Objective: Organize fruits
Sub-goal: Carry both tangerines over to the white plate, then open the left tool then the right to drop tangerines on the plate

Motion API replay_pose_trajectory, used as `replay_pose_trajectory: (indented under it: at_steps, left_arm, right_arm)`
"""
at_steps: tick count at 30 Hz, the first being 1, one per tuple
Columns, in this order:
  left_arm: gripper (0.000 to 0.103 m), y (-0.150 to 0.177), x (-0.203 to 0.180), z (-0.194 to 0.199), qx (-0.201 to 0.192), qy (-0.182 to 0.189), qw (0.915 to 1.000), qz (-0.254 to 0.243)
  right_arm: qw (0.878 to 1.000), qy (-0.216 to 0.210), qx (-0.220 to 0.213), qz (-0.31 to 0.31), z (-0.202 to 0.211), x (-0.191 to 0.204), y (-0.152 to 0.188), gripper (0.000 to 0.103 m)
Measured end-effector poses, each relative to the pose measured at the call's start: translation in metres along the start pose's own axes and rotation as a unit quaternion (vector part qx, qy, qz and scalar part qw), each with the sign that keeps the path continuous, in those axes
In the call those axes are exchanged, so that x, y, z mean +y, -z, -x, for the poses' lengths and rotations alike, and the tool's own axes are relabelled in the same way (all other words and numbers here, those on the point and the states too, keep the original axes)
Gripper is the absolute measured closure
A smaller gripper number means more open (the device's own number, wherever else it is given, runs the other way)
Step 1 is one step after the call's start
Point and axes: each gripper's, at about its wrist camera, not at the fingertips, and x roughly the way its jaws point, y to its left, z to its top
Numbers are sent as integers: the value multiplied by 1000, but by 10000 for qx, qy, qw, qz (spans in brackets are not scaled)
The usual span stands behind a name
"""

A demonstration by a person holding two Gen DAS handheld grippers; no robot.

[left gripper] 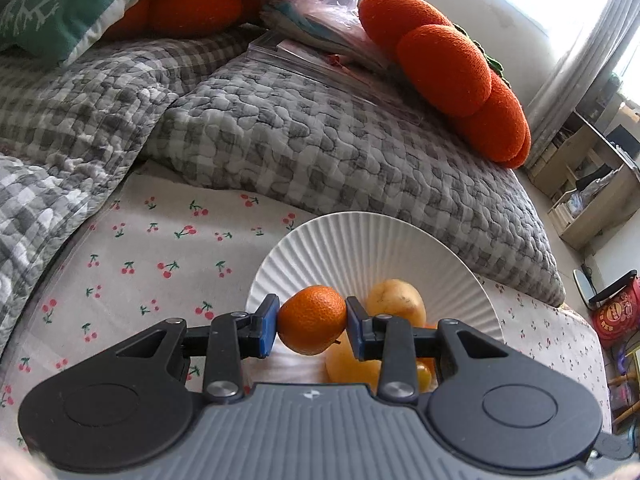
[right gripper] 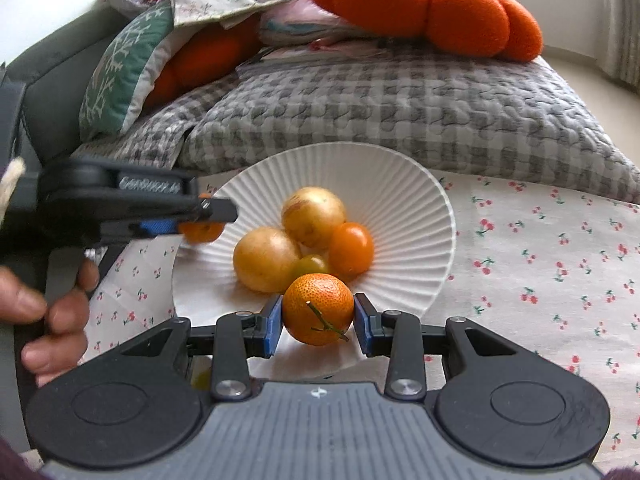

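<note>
Stem on right tongs' tangerine

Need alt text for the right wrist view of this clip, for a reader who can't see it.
The right tool grips a small mandarin with a stem over the near rim of a white ribbed plate holding two yellow fruits and two small tomatoes. At left, the left tool carries another mandarin above the plate's edge. The plate rests on a cherry-print sheet beside a grey checked quilt.
</note>
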Motion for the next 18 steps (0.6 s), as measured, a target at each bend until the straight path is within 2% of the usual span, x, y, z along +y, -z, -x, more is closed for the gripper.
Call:
replay_pose_trajectory:
  at_steps: [10, 15, 18]
  left_arm:
    - [72, 5, -10, -6, 30, 94, 9995, -289]
    - [68, 0, -5, 6, -35, 290, 9994, -181]
    - [68, -2, 0, 12, -49, 319, 9995, -44]
  right_arm:
    - [9997, -238, 12, -18, 0, 5, 1, 67]
    - [9990, -405, -113, -157, 16, 3, -8, 67]
    - [9992, -327, -116, -217, 22, 4, -11, 67]
